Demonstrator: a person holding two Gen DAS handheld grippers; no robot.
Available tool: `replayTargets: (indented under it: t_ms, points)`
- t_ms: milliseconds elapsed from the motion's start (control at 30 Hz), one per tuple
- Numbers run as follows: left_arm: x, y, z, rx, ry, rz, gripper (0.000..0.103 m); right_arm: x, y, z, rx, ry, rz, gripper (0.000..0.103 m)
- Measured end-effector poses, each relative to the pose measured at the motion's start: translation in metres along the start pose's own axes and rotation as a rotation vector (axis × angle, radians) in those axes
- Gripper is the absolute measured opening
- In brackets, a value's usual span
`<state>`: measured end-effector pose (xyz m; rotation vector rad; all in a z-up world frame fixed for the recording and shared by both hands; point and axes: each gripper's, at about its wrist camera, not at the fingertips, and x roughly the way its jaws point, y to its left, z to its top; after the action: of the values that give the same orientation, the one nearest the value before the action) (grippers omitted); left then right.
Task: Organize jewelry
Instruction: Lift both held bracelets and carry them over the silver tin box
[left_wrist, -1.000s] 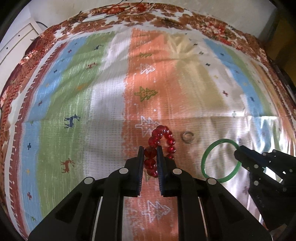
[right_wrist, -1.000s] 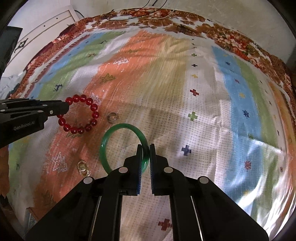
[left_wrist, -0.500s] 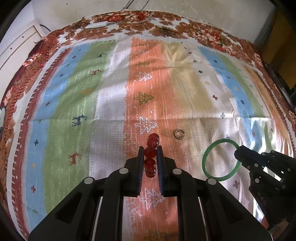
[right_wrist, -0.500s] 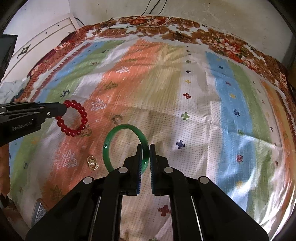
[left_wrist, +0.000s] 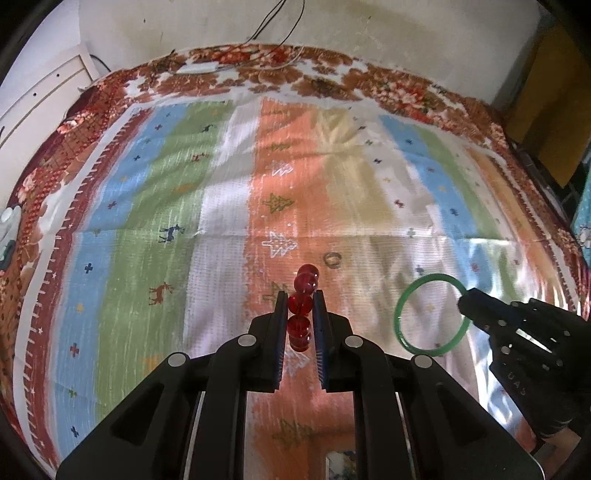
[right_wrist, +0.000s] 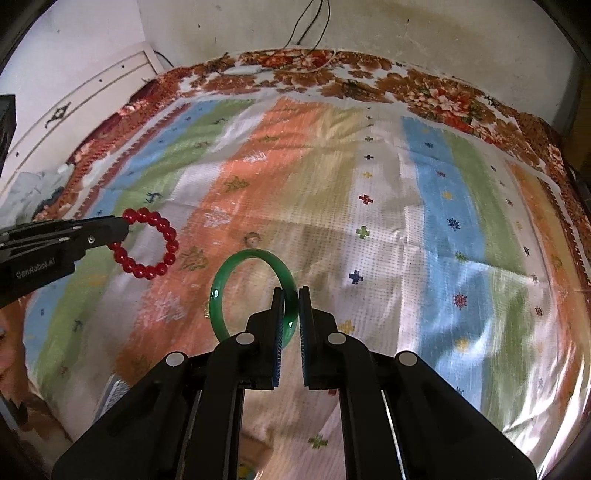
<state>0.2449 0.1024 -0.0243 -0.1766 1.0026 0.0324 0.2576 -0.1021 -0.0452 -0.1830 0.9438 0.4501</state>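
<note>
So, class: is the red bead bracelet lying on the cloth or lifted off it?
Lifted. The left gripper is shut on the red bead bracelet, whose loop hangs clear above the striped cloth.

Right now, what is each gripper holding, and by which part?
Left gripper clamps the red bead bracelet across beads on one side. Right gripper pinches the green bangle on its band.
</note>
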Motion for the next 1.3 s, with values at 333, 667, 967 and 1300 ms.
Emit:
replayTargets:
  t_ms: [333, 667, 967, 1300]
  points:
    - [-0.038, -0.020, -0.020, 0.034, -0.063, -0.053, 0.013, -0.029, 0.002, -0.012, 0.001, -0.045, 0.003, 0.009]
    - [-0.064, -0.033, -0.040, 0.058, -0.105, -0.098, 0.013, -0.051, 0.009, -0.028, -0.016, -0.075, 0.014, 0.009]
    - [-0.083, -0.040, -0.063, 0.071, -0.129, -0.123, 0.013, -0.069, 0.015, -0.047, -0.033, -0.091, 0.027, 0.009]
    - [-0.093, -0.045, -0.088, 0.095, -0.128, -0.128, 0.013, -0.079, 0.019, -0.065, -0.044, -0.089, 0.026, 0.009]
